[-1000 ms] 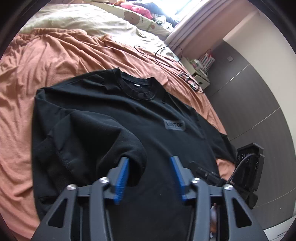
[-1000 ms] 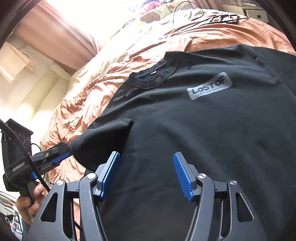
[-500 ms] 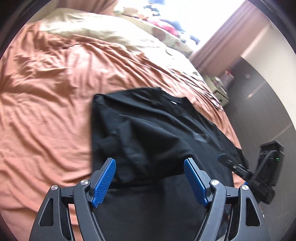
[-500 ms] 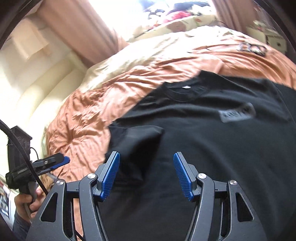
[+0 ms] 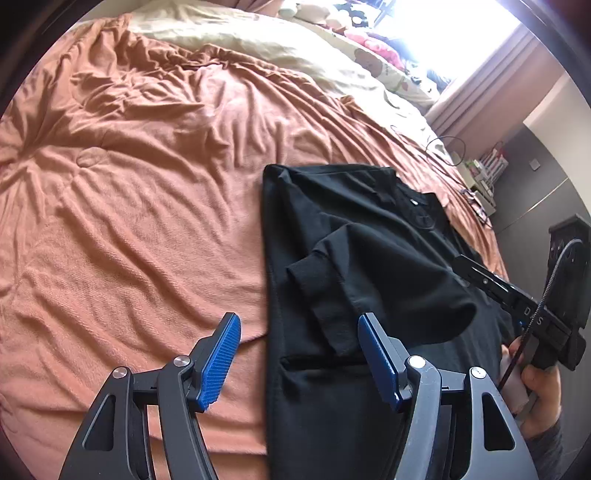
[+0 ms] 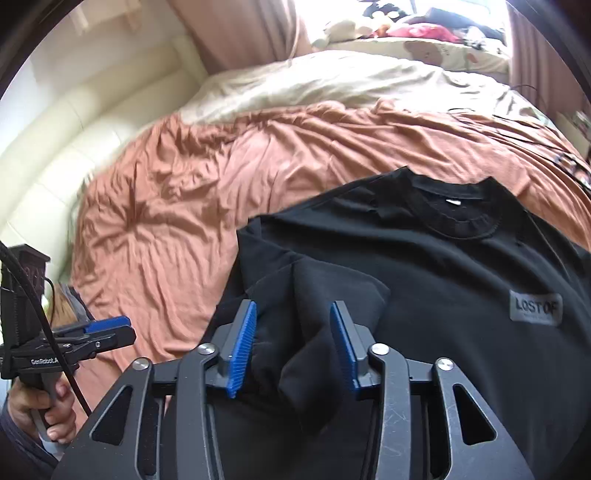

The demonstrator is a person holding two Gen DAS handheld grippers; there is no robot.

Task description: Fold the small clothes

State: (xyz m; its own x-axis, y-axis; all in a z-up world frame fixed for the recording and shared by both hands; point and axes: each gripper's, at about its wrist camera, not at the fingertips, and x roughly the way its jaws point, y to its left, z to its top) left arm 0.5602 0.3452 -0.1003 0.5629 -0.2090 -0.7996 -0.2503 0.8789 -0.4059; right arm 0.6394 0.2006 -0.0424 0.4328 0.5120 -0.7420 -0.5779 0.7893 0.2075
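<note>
A black T-shirt (image 5: pixel 373 229) lies face up on the orange bedspread (image 5: pixel 147 192), its collar toward the far end. One sleeve (image 5: pixel 391 291) is folded inward over the chest. My left gripper (image 5: pixel 295 332) hovers open over the shirt's left side edge, holding nothing. In the right wrist view the shirt (image 6: pixel 450 280) shows a grey "LOST OF" patch (image 6: pixel 535 307). My right gripper (image 6: pixel 292 317) is open just above the bunched folded sleeve (image 6: pixel 332 291); whether its pads touch the cloth is unclear. Each gripper also appears in the other's view: right gripper (image 5: pixel 469 266), left gripper (image 6: pixel 107 326), both held by a hand.
A cream duvet (image 5: pixel 258 44) covers the bed's far part, with pillows and clothes (image 6: pixel 424 33) by the bright window. A thin cable (image 5: pixel 447 147) lies near the bed's right edge. A dark wardrobe (image 5: pixel 535 192) stands right, and a padded cream headboard (image 6: pixel 74 110) left.
My left gripper let go of the sleeve, opened wider and swung left toward the shirt's side edge. The sleeve now rests folded on the chest. My right gripper pulled back and its fingers narrowed.
</note>
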